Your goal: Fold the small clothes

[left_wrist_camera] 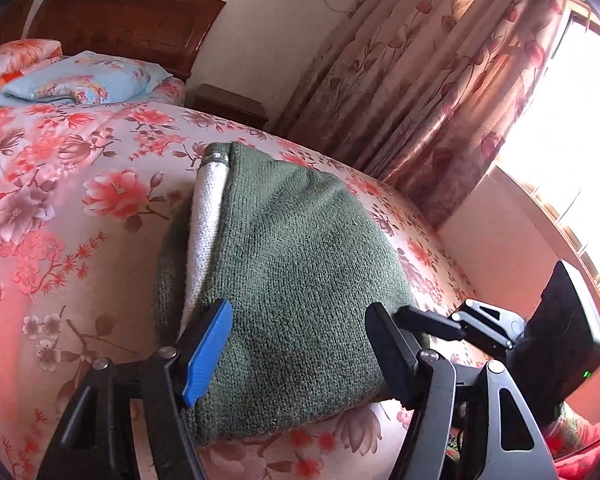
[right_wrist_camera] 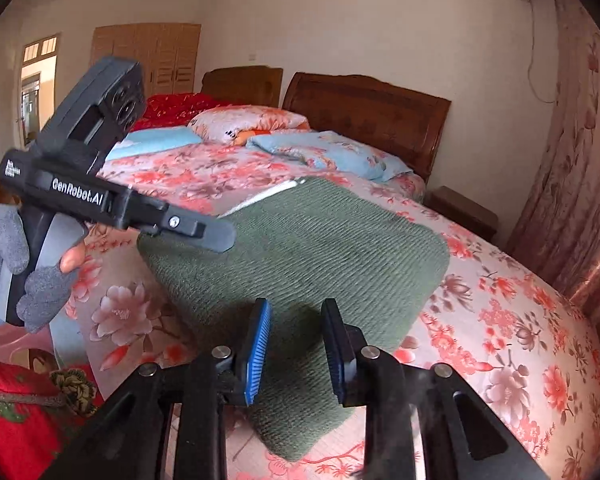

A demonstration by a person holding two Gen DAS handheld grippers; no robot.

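Observation:
A dark green knitted garment (left_wrist_camera: 296,280) with a white inner panel (left_wrist_camera: 206,232) lies folded on the floral bedspread (left_wrist_camera: 60,208). It also shows in the right wrist view (right_wrist_camera: 300,256). My left gripper (left_wrist_camera: 300,344) is open, its fingers straddling the garment's near edge just above it. My right gripper (right_wrist_camera: 296,344) is open over the garment's near corner and holds nothing. The right gripper's black body also shows at the lower right of the left wrist view (left_wrist_camera: 540,332). The left gripper, held by a grey-gloved hand, shows in the right wrist view (right_wrist_camera: 220,236).
Blue and pink floral pillows (left_wrist_camera: 84,80) lie at the wooden headboard (left_wrist_camera: 128,20). A nightstand (left_wrist_camera: 228,104) and floral curtains (left_wrist_camera: 440,92) stand beyond the bed's far side. Red fabric (right_wrist_camera: 16,412) lies at the near left bed edge.

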